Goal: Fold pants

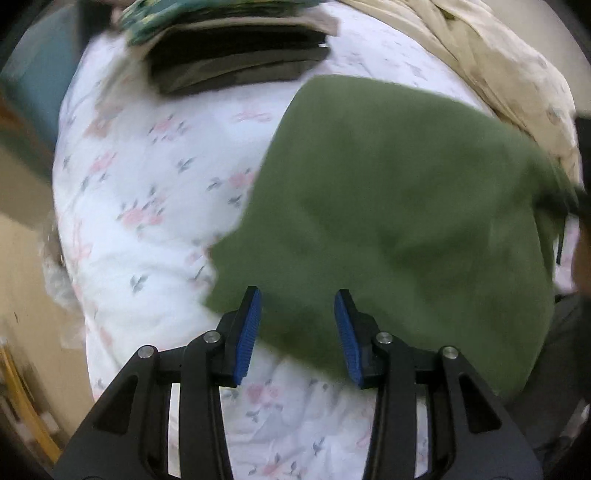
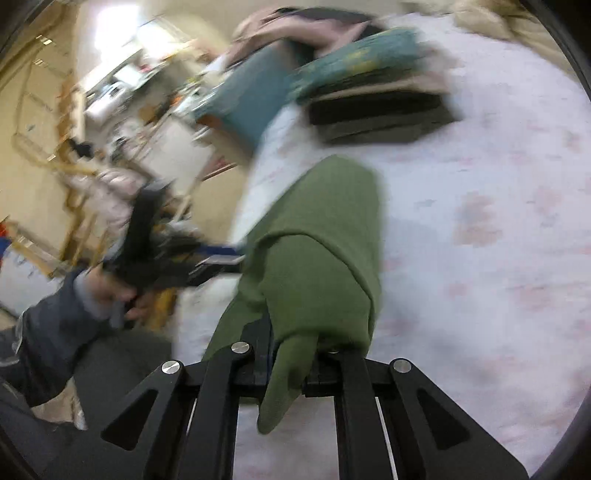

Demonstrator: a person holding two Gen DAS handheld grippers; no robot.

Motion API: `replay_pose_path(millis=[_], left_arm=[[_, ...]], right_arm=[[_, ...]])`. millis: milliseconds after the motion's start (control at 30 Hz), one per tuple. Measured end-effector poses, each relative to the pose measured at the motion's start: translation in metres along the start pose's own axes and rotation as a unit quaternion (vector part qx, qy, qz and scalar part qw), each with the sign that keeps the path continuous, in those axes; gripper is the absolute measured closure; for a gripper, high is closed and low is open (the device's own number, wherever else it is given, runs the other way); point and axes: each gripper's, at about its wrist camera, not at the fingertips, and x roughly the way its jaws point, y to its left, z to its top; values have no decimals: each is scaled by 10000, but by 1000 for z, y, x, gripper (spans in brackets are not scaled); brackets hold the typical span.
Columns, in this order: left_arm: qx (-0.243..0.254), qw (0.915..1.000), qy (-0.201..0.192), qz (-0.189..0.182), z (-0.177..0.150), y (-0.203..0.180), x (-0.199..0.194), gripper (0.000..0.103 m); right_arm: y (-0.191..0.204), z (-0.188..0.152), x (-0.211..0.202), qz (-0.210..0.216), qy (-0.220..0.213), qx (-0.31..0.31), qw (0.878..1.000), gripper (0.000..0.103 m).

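The green pants [image 1: 399, 221] lie spread over the right half of the floral bed sheet [image 1: 147, 184]. My left gripper [image 1: 297, 317] is open, its blue pads [image 1: 248, 336] just above the near edge of the pants, holding nothing. My right gripper [image 2: 295, 350] is shut on a bunched fold of the green pants [image 2: 317, 266], which drape over its fingers and hide the pads. The cloth hangs lifted off the sheet [image 2: 480, 221]. The left gripper and the hand holding it show blurred in the right wrist view [image 2: 218, 258].
A stack of folded dark clothes [image 1: 236, 62] with a teal patterned piece on top [image 1: 192, 14] sits at the far end of the bed. A cream blanket [image 1: 498, 74] lies far right. The bed edge and floor [image 1: 26, 277] are at left. Furniture clutters the room [image 2: 92, 129].
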Motion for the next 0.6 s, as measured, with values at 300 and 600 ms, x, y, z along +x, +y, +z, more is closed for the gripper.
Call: replay_pose_path(millis=[300, 600], left_arm=[[-166, 9982, -514, -241, 26, -1, -11, 55], [-536, 9959, -710, -176, 76, 8, -11, 26]], right_arm=[[-120, -8, -6, -915, -43, 1221, 9883, 86], [-124, -52, -52, -1169, -650, 1954, 9716, 19]])
